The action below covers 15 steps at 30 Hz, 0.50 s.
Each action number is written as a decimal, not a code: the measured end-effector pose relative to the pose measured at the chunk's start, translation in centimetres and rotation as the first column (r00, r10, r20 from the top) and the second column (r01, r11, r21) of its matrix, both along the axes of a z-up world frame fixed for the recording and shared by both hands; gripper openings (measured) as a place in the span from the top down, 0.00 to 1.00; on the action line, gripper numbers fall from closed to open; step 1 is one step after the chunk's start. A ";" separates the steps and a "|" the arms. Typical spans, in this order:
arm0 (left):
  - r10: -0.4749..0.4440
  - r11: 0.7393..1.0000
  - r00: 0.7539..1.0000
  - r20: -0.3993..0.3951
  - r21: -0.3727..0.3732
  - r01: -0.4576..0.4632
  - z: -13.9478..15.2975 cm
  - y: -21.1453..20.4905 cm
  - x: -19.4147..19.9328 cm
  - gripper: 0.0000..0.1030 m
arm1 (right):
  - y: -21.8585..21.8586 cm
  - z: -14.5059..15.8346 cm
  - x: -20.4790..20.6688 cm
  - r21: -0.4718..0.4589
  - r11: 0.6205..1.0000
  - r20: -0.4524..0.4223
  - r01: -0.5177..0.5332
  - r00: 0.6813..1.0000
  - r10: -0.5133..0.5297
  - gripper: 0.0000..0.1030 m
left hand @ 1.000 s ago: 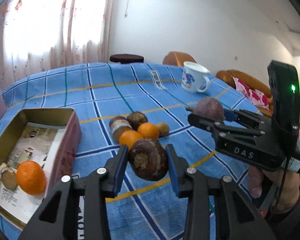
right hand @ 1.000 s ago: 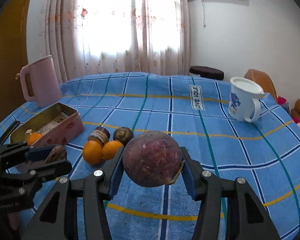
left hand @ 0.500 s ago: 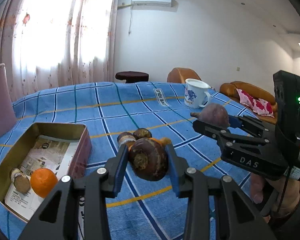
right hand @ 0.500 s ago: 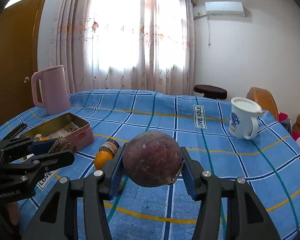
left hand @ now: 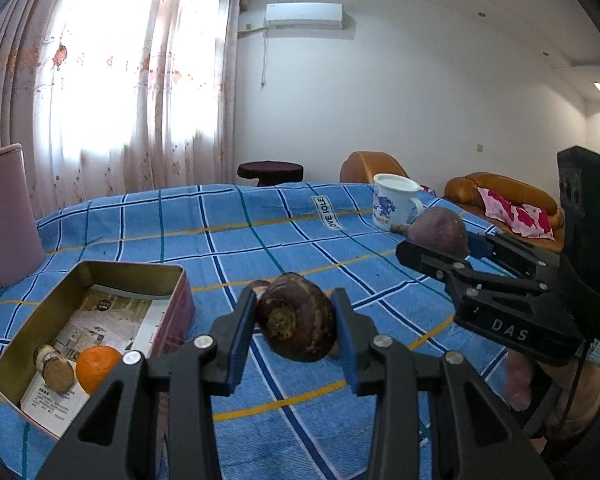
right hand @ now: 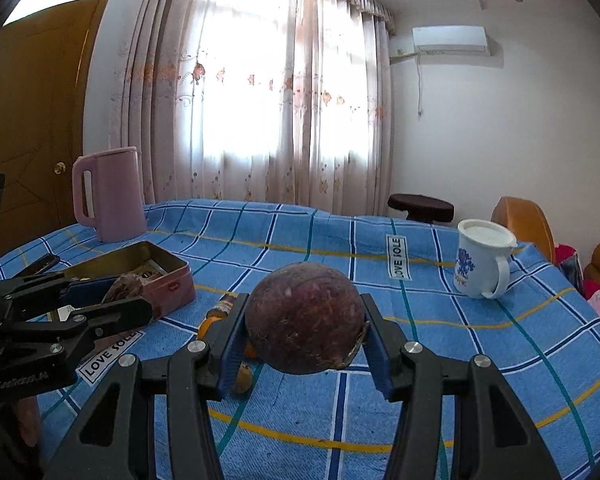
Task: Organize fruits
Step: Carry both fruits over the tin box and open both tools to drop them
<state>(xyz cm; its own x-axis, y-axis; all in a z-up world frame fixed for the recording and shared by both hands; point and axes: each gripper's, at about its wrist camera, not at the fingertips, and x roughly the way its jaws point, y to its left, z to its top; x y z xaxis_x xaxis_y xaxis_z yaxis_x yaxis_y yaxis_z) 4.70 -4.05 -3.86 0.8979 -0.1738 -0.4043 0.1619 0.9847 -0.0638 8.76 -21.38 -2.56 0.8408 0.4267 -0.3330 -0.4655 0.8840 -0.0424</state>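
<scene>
Blue checked cloth (left hand: 260, 240) covers the table; curtained window behind, white mug (right hand: 482, 264) far right. Left gripper (left hand: 296, 322) clamps a brown root (left hand: 296, 322), right gripper (right hand: 304, 330) clamps a purple fruit (right hand: 304, 322), both clear of the cloth. Step, as judged: carrying. Next: lower each into the tin box (left hand: 140, 272), beside the orange (left hand: 96, 368).

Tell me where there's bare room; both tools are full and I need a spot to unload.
Free: the tin's far half, beyond the orange and brown piece; the cloth between the held fruit and the mug. Crowded: loose fruit beside the tin, near the left tool.
</scene>
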 end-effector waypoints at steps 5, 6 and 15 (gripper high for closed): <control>0.014 1.000 1.000 0.025 0.014 -0.014 0.2 0.2 -0.4 0.61 | 0.1 0.2 -0.8 -0.003 1.000 0.043 0.009 0.999 -0.009 0.48; 0.018 1.000 0.999 0.031 0.017 -0.018 0.3 0.3 -0.4 0.61 | 0.1 0.3 -0.9 -0.003 1.000 0.048 0.007 0.999 -0.007 0.48; 0.048 0.998 0.997 0.058 0.027 -0.049 0.7 1.1 -1.0 0.61 | 1.2 0.4 -1.3 -0.018 1.000 0.059 0.004 0.998 -0.003 0.48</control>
<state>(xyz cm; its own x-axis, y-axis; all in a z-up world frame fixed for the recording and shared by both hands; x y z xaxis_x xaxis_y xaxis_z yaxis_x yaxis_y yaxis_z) 3.67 -2.97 -3.14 0.9268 -0.1189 -0.3564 0.1166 0.9928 -0.0280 7.42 -20.21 -2.16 0.8604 0.4185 -0.2908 -0.4589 0.8844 -0.0854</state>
